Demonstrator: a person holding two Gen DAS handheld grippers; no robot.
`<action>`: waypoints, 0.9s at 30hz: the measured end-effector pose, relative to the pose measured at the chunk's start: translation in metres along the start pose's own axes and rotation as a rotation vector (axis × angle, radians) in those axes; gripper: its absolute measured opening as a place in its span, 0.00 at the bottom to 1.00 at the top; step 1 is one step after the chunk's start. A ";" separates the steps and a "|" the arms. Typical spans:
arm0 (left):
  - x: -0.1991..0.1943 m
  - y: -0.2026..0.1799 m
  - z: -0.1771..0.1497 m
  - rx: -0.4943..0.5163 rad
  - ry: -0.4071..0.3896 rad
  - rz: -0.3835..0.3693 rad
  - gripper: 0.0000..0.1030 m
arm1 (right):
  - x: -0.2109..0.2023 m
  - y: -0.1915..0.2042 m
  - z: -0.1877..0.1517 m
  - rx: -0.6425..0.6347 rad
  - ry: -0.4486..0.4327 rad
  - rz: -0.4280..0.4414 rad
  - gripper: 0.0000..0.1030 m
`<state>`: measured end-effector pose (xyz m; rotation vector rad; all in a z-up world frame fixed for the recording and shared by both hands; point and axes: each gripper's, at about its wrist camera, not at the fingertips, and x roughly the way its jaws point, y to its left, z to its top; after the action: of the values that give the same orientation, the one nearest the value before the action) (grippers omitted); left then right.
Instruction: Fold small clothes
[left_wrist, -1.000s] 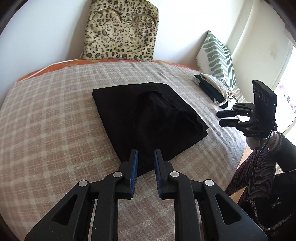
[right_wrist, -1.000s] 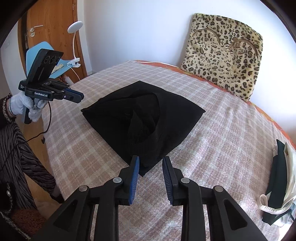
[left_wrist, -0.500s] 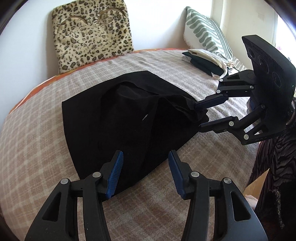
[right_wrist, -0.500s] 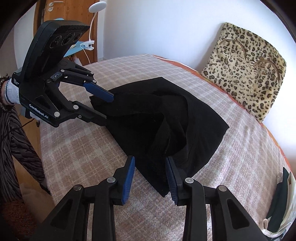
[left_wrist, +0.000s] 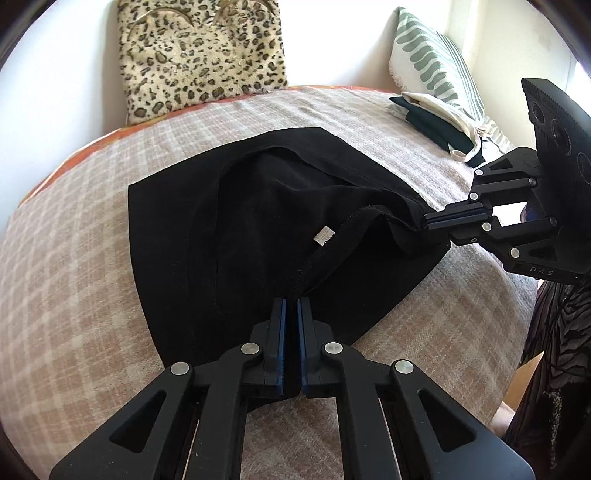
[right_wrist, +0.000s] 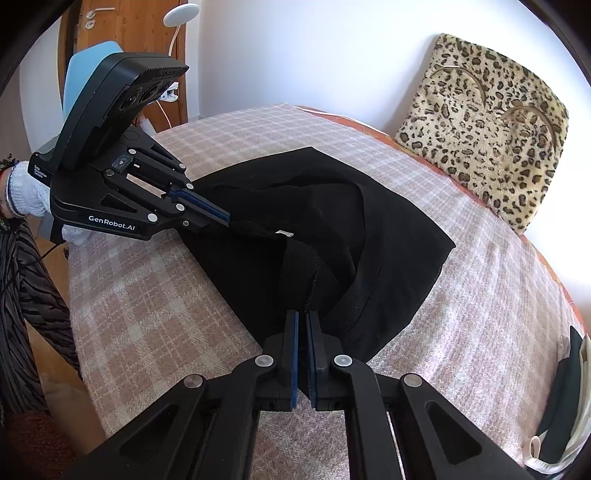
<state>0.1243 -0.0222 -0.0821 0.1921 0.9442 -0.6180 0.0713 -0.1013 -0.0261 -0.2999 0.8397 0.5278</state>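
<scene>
A black garment (left_wrist: 258, 229) lies on the checked bedspread (left_wrist: 74, 295), partly lifted along its hemmed edge, with a small white label (left_wrist: 324, 235) showing inside. My left gripper (left_wrist: 291, 306) is shut on the near end of that edge. My right gripper (left_wrist: 428, 221) is shut on the other end, at the garment's right side. In the right wrist view the right gripper (right_wrist: 302, 317) pinches the black garment (right_wrist: 369, 240), and the left gripper (right_wrist: 227, 218) grips it at the left. The edge hangs taut between them.
A leopard-print cushion (left_wrist: 203, 55) leans on the wall at the back. A striped green pillow (left_wrist: 432, 62) and a pile of folded dark and cream clothes (left_wrist: 439, 125) sit at the back right. The bed's edge is near the person's striped sleeve (right_wrist: 33, 288).
Both grippers moved in over the garment and closed on its edge. The edge is now lifted between them and the white label has come into view.
</scene>
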 end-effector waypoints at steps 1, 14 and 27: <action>-0.003 0.000 0.000 0.001 -0.005 0.000 0.03 | -0.002 -0.001 0.000 0.003 -0.005 0.003 0.00; -0.030 0.013 -0.009 -0.075 -0.016 -0.137 0.12 | -0.022 -0.010 -0.009 0.051 -0.006 0.095 0.19; -0.038 0.091 -0.042 -0.550 -0.017 -0.229 0.25 | 0.012 -0.073 -0.028 0.518 0.056 0.307 0.39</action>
<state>0.1311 0.0843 -0.0858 -0.4161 1.0935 -0.5452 0.1006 -0.1705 -0.0505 0.2956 1.0517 0.5668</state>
